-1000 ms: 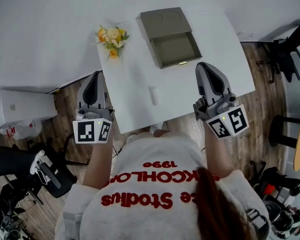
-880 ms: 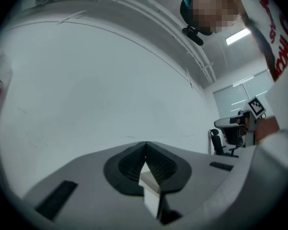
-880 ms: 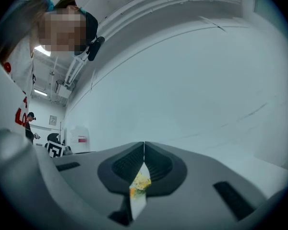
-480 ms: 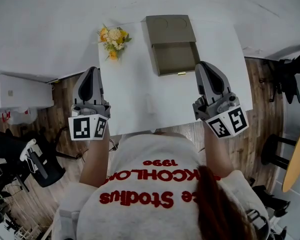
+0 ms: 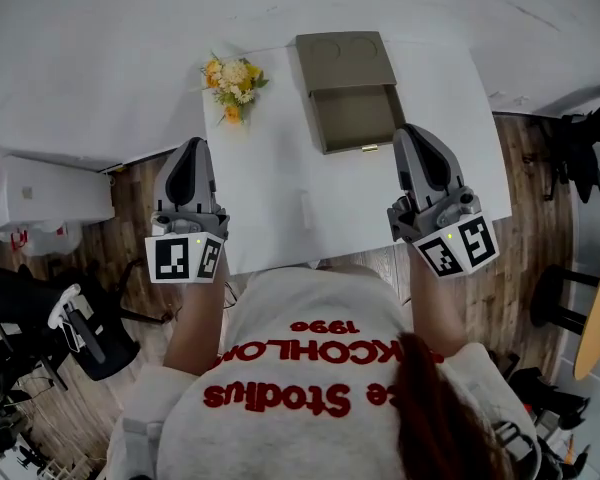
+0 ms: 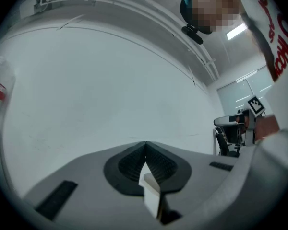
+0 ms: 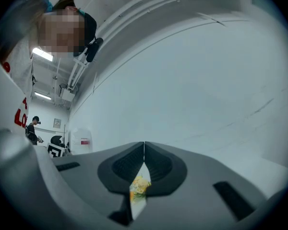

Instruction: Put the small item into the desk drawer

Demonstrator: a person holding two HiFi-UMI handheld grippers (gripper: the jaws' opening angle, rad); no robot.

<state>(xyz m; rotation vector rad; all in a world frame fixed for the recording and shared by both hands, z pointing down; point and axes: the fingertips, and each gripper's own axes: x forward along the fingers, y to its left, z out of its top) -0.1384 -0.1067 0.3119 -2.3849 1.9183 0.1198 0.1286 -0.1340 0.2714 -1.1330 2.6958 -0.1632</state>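
An olive-grey desk drawer unit (image 5: 343,63) sits at the far middle of the white table (image 5: 450,168), with its drawer (image 5: 358,118) pulled out toward me. A small white oblong item (image 5: 306,211) lies on the table between the two grippers. My left gripper (image 5: 192,148) hovers at the table's left edge, shut and empty. My right gripper (image 5: 413,131) is over the table just right of the drawer front, also shut and empty. In the left gripper view the gripper (image 6: 145,146) has its tips together against a white wall. The right gripper view shows the same for the other gripper (image 7: 144,146).
A bunch of yellow flowers (image 5: 234,86) lies on the table's far left and shows through the gap under the right jaws as flowers (image 7: 140,183). A white cabinet (image 5: 40,203) and a black chair (image 5: 50,333) stand at left. More dark chairs (image 5: 580,128) are at right on the wooden floor.
The head view shifted slightly. The left gripper drifted outward to the left, then came back toward the table edge. Both grippers stay shut and empty.
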